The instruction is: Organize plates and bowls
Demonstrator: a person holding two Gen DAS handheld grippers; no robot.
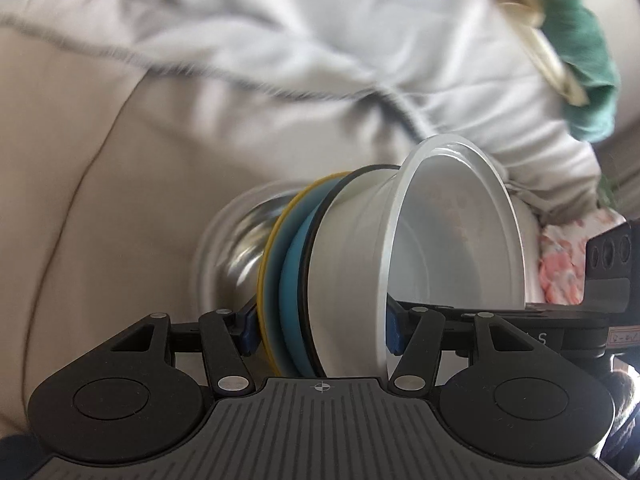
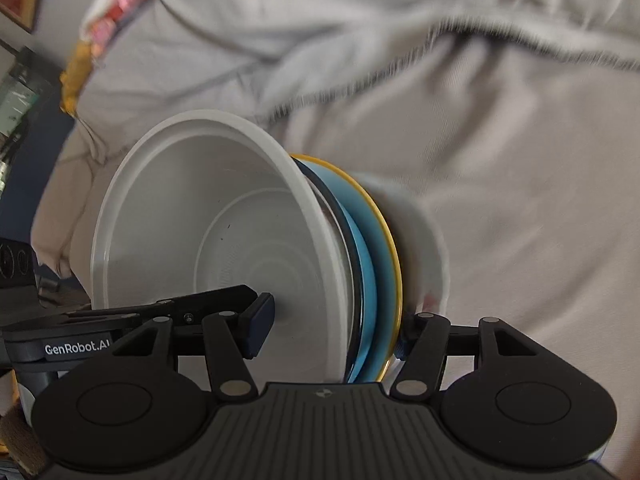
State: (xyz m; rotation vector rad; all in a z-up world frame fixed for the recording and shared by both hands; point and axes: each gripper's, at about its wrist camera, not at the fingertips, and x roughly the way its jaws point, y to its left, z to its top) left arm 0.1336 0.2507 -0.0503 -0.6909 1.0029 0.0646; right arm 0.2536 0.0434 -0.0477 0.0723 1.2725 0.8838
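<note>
Grey rumpled bedding [image 1: 120, 160] behind the tipped bowl-and-plate stack [image 1: 352, 264], both grippers' fingers [image 2: 260, 320] clamped on it.

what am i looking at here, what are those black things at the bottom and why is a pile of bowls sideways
Each picture comes from a camera mounted on a hand-held gripping device; a person carries one in each hand. The black parts at the bottom are the device itself. The left tool and the right tool both clamp the same stack, tipped on its side: a white plastic bowl, a blue plate with a yellow rim, and a metal bowl at the far end. Each view also shows the other tool reaching in. Behind them lies blurred pale fabric, perhaps bedding.
</note>
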